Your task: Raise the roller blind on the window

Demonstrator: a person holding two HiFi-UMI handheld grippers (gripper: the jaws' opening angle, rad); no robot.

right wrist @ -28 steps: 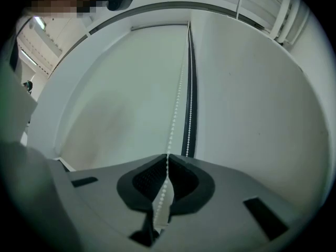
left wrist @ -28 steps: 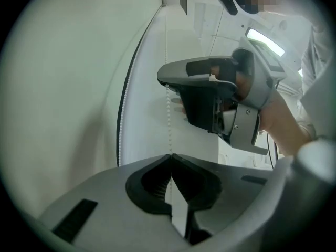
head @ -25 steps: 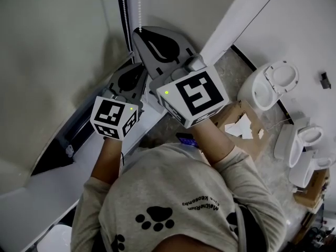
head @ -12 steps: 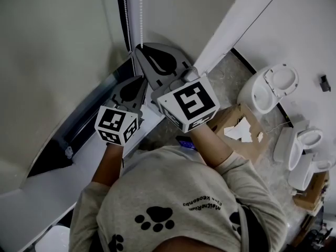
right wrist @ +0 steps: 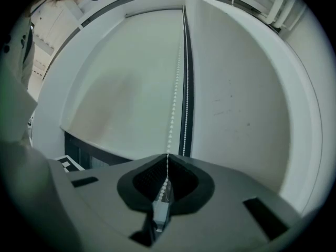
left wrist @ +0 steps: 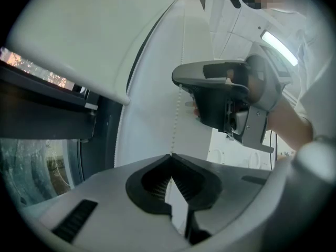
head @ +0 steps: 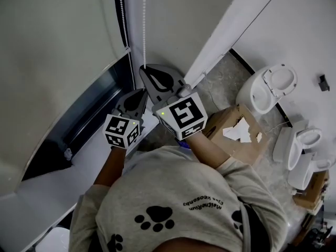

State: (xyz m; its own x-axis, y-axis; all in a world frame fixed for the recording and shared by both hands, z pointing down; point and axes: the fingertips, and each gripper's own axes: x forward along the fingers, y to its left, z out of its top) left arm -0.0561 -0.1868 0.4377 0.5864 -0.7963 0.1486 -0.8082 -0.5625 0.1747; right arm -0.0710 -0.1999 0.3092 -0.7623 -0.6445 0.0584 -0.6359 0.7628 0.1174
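The beige roller blind hangs over the window at the left; its bottom edge leaves dark window glass showing beneath. A white bead chain drops beside the frame. My right gripper is shut on that chain, which runs down between its jaws in the right gripper view. My left gripper sits just below and left of it, also shut on the bead chain where the strand meets its tips. A second chain strand hangs by the dark frame strip. The right gripper shows above in the left gripper view.
A white window sill runs below the glass. White toilets and an open cardboard box stand on the stone floor at the right. The person's torso fills the bottom of the head view.
Both grippers have come down together along the chain. The blind's bottom edge has risen a little, so more dark glass shows under it.
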